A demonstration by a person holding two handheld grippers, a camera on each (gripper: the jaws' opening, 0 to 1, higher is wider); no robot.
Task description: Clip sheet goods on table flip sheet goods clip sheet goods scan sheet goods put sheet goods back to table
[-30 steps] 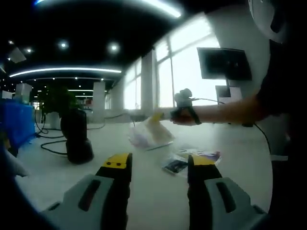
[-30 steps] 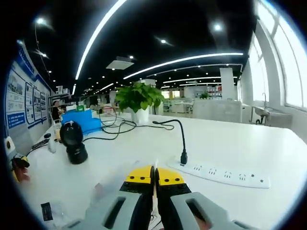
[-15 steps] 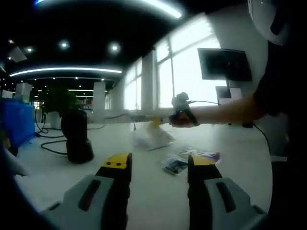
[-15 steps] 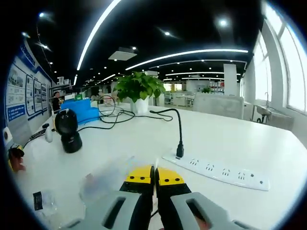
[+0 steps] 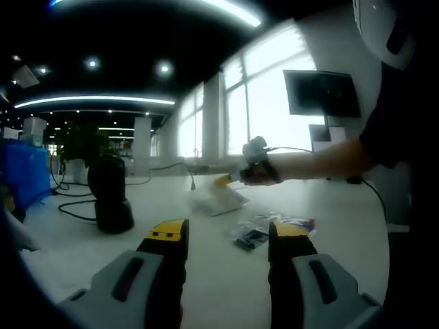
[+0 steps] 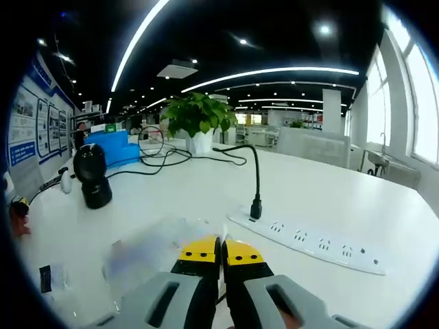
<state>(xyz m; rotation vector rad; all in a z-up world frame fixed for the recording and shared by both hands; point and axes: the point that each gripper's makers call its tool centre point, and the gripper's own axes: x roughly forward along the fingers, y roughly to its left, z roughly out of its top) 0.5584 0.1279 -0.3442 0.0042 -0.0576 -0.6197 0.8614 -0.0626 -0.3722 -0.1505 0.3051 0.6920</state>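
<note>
Sheet goods, a clear plastic packet (image 6: 154, 250), sit pinched in the right tool (image 6: 221, 251), whose yellow-tipped jaws are pressed together on its edge; the packet spreads out to the left of the jaws, low over the white table (image 6: 329, 205). In the left gripper view the same packet (image 5: 216, 199) hangs from the right tool (image 5: 226, 180), held out by the person's hand (image 5: 257, 168) above the middle of the table. Just beside it, nearer the left tool (image 5: 219, 236), more small packets (image 5: 271, 229) lie flat on the table. The left tool's jaws stand wide apart with nothing between them. A black scanner (image 6: 91, 179) stands toward the table's far left side. A white power strip (image 6: 309, 241) lies to the right with a black cable (image 6: 255, 178) plugged in. A potted plant (image 6: 197, 123) and a blue bin (image 6: 113, 147) stand at the far edge.
</note>
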